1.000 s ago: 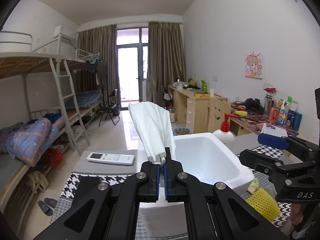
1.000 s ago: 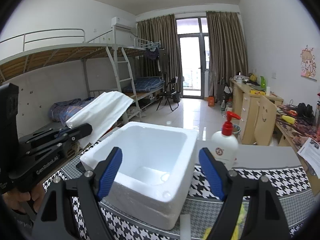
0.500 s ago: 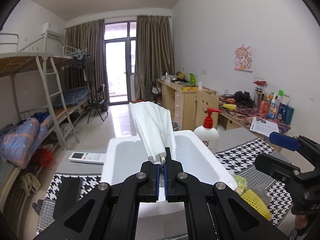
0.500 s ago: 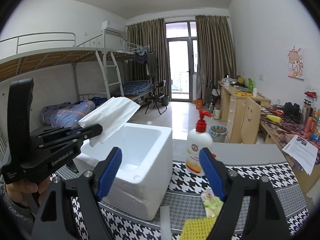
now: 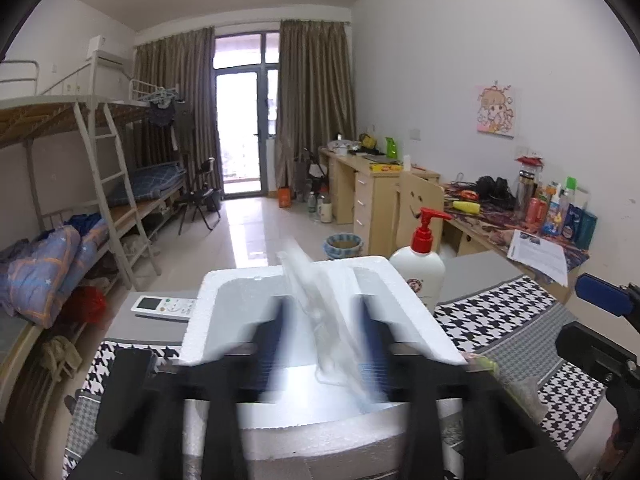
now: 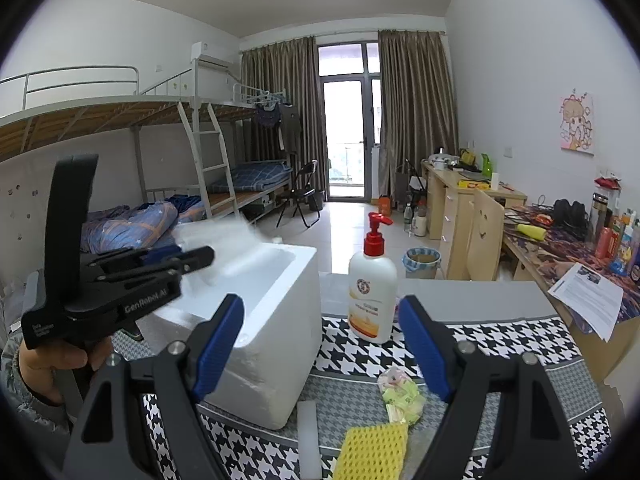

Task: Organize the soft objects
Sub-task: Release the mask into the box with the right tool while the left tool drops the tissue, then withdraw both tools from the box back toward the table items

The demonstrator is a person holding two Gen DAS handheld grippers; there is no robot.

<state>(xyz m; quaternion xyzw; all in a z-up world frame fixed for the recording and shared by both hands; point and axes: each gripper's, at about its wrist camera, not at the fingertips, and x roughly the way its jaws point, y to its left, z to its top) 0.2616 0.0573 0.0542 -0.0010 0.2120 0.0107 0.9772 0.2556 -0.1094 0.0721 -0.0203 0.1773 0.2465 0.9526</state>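
Above the white foam box, the left gripper was opening, a blurred white cloth loose between its parted jaws; the right gripper stood open, empty.

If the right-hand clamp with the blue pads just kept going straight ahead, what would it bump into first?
Probably the pump bottle, which stands upright on the checkered cloth just left of centre between the open right gripper pads. The foam box sits further left; depth is hard to judge.
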